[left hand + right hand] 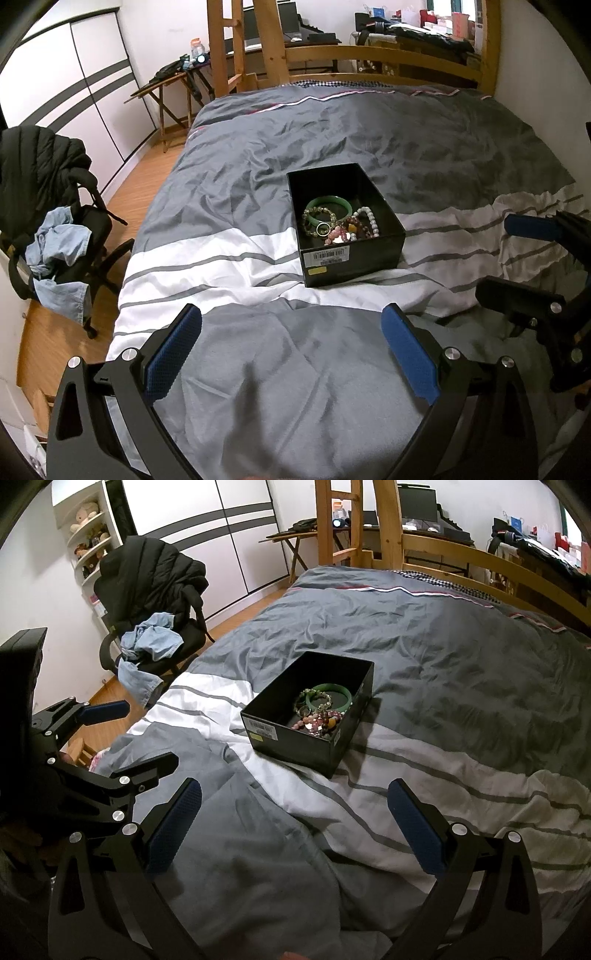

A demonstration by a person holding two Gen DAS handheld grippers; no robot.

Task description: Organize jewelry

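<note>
An open black rectangular cardboard box [345, 225] sits on the grey-and-white striped duvet of the bed [229, 258], holding a green jade bangle [330, 210] among beaded bracelets [354, 229] and a small ring [323, 229]. The left tongs [291, 350] hover spread wide and empty, the box well ahead at 12 o'clock. The right tongs [295, 827], equally agape and empty, see it at about 12 o'clock too.

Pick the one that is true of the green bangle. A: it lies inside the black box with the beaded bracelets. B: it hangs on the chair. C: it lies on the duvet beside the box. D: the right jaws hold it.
A: the green bangle lies inside the black box, among the beaded bracelets; both grippers are open and empty.
</note>
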